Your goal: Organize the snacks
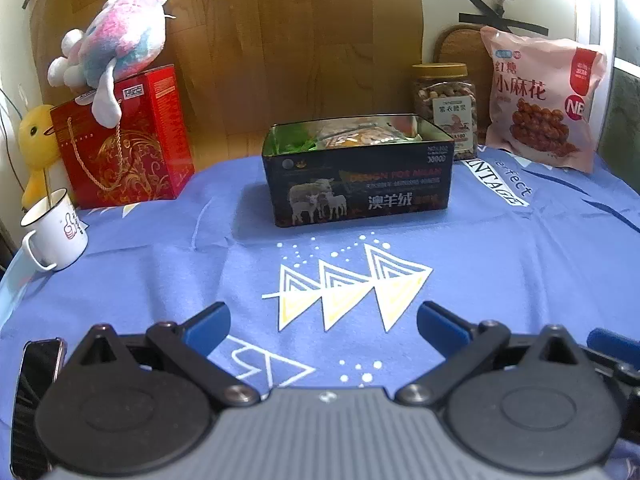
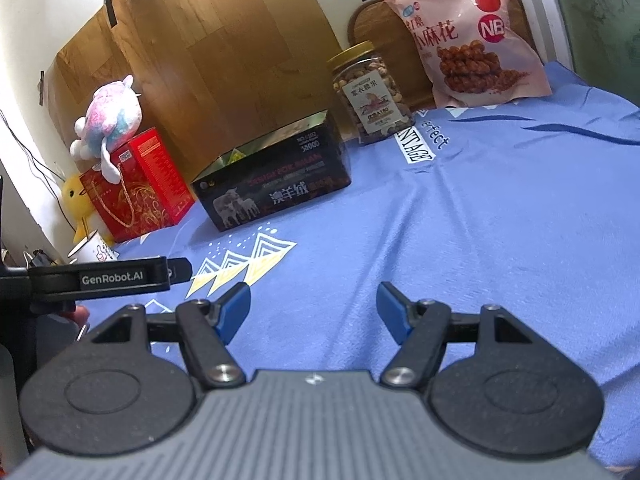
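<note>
Ahead of left claw (image 1: 322, 326): tin (image 1: 358, 178).

This looks like a home room. A blue printed cloth (image 1: 500, 280) covers the surface. At upper left a pastel plush toy (image 1: 116, 44) sits on a red gift box (image 1: 132, 140). A white enamel mug (image 1: 56, 232) stands at the left edge.
</note>
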Action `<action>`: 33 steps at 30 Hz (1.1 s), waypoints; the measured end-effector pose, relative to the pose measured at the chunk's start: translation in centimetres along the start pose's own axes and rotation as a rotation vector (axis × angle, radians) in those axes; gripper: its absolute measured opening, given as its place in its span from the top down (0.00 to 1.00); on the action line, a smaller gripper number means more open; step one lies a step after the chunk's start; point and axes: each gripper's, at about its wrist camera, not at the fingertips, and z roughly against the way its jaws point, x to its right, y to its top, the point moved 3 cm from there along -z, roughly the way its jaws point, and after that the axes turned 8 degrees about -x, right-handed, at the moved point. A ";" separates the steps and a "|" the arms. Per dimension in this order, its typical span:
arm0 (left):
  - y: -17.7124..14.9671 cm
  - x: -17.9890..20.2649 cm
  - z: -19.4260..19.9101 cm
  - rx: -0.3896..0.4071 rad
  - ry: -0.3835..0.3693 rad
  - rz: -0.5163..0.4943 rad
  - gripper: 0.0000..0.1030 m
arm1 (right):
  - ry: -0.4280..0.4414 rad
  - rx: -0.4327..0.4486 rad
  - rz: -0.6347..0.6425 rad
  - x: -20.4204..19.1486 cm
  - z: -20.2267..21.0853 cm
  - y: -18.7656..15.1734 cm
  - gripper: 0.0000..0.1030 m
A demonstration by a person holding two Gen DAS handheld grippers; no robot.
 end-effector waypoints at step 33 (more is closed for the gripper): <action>2.4 -0.2 0.0 -0.005 0.084 0.022 0.00 | 0.047 0.028 0.053 -0.3 -0.9 3.3 0.30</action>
